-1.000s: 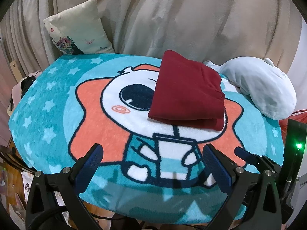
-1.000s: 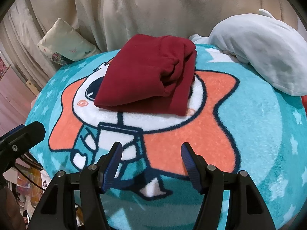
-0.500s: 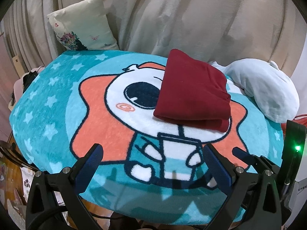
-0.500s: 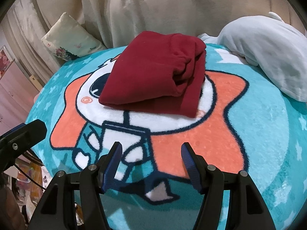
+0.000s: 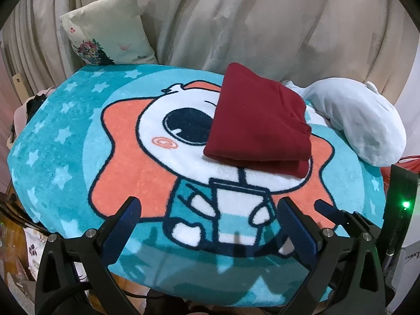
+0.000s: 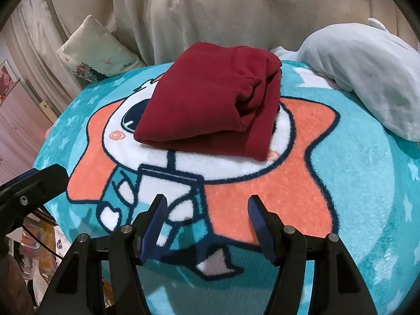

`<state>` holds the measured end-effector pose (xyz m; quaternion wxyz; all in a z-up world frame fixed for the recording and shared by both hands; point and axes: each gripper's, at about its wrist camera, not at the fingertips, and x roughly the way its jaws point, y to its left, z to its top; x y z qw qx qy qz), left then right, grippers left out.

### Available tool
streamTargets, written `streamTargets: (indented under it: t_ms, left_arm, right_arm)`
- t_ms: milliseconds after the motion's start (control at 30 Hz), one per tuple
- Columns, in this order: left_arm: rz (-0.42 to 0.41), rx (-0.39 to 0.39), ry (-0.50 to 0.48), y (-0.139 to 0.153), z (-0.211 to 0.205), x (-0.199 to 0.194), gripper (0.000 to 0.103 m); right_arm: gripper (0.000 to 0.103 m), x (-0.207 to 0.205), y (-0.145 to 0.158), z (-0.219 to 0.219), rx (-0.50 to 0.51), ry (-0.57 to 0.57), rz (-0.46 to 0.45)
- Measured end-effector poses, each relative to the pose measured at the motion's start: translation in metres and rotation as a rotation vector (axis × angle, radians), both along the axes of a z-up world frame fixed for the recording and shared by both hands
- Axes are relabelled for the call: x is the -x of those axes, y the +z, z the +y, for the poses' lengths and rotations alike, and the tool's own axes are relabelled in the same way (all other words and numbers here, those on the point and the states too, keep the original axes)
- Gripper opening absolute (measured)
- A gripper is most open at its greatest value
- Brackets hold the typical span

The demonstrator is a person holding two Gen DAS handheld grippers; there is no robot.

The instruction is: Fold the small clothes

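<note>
One garment (image 5: 260,128), dark red, lies folded into a thick block near the middle of the blanket (image 5: 65,144), over the cartoon face, with its bulky rolled edge turned toward the white plush (image 5: 362,120) just beside it. That edge looks loosely tucked in the right wrist view (image 6: 252,97), so a nudge or a one-sided grab could probably let the layers spring open or slide apart. Both grippers hang near the blanket's front edge, well short of the cloth: the left gripper (image 5: 207,225) has its jaws wide apart and empty, the right gripper (image 6: 207,218) likewise apart with nothing between them. Reaching in with a low finger might snag the fleecy blanket and drag the bundle. A push too far back could shove it against the plush or the curtain (image 5: 236,21).
</note>
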<state>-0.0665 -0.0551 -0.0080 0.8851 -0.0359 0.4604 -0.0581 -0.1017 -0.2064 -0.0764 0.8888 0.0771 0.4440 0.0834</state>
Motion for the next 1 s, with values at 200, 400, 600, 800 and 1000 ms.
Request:
streamTargets:
  t_ms: [200,400,600,800,1000]
  left_arm:
    - [0.004,0.000,-0.003,-0.001,0.000,0.004,0.103]
    - [0.005,0.004,0.004,-0.002,0.002,0.008,0.103]
    - [0.009,0.007,0.015,-0.003,0.008,0.012,0.103]
    - [0.008,-0.012,0.023,-0.002,0.011,0.017,0.103]
    - [-0.004,-0.025,0.019,0.000,0.013,0.020,0.103]
  right_arm:
    - [0.068,0.002,0.001,0.001,0.009,0.009,-0.006]
    - [0.068,0.006,0.001,0.005,0.018,0.018,-0.006]
    - [0.068,0.012,0.003,0.011,0.031,0.029,-0.012]
    - [0.068,0.017,0.003,0.014,0.040,0.023,-0.010]
    - [0.068,0.020,0.002,0.016,0.046,0.019,-0.006]
